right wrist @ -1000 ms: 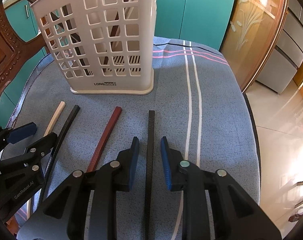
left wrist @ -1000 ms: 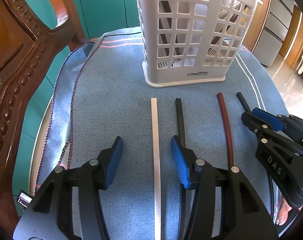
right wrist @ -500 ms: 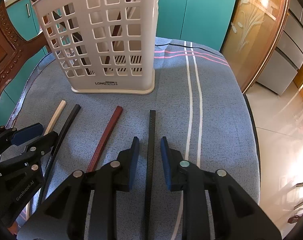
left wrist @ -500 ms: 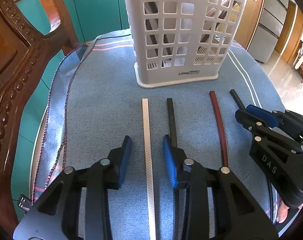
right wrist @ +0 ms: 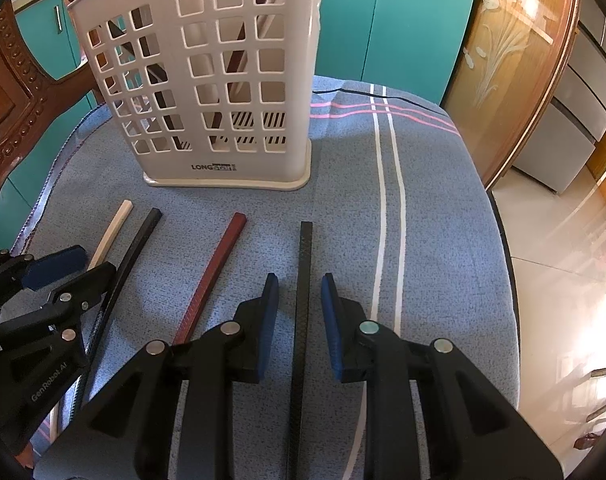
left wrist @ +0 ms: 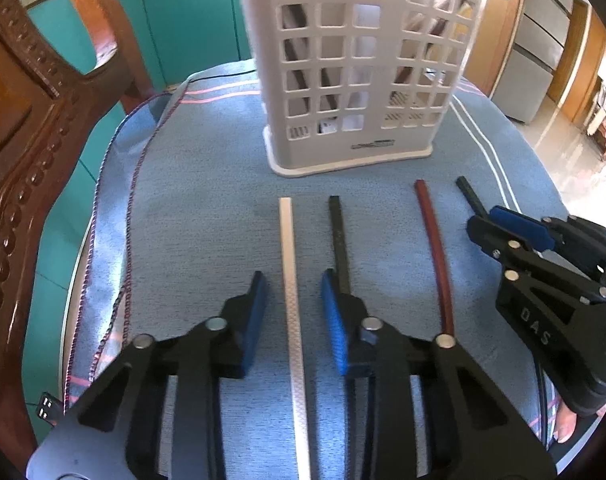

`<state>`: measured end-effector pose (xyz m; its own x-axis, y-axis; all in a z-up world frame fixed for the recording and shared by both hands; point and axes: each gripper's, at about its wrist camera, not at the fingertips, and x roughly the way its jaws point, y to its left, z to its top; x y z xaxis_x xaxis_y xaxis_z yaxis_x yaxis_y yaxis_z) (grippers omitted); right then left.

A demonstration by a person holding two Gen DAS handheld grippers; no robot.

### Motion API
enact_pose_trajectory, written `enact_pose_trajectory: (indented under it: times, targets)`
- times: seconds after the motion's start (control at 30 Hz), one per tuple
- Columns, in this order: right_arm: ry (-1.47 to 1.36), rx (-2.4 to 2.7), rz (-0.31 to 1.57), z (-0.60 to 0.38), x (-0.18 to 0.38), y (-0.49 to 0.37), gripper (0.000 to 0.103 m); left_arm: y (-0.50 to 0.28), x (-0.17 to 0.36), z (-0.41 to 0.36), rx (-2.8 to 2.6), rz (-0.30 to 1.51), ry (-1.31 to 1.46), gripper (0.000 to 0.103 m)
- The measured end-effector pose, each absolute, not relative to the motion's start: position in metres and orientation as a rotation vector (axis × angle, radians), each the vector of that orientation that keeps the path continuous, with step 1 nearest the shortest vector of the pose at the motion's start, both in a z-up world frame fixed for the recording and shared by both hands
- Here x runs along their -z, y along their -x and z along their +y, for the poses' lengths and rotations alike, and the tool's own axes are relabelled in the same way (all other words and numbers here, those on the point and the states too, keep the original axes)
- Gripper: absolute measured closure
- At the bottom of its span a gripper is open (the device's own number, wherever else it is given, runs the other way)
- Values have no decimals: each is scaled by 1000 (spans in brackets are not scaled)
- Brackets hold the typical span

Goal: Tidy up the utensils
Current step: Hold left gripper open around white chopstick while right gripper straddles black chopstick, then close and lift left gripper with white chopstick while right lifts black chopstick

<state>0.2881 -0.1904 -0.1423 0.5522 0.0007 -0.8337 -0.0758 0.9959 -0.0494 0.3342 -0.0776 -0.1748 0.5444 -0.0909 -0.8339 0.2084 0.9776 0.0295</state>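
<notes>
White stick (left wrist: 290, 280) straddled by left gripper (left wrist: 293, 284), black stick (right wrist: 303, 292) by right gripper (right wrist: 299, 288); both parted, untouched; holder (right wrist: 207, 80) at 12 o'clock

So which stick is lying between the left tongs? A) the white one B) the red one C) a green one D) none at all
A: in the left wrist view the white stick lies on the blue cloth between the open fingers of the left tongs, not yet gripped.

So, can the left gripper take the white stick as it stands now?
Probably yes: the left gripper is open, the white stick lies between its fingers, and nothing covers it.
</notes>
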Motion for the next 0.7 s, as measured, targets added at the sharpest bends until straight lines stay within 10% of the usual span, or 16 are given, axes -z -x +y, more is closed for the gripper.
enact_pose_trajectory:
  times: [0.13, 0.7]
  targets:
    - [72, -78, 985, -187, 142, -288, 93, -333, 175, -83, 205, 980, -133, 95]
    - [-84, -179, 795, -202, 90, -264, 96, -309, 139, -62, 247, 889, -4, 96]
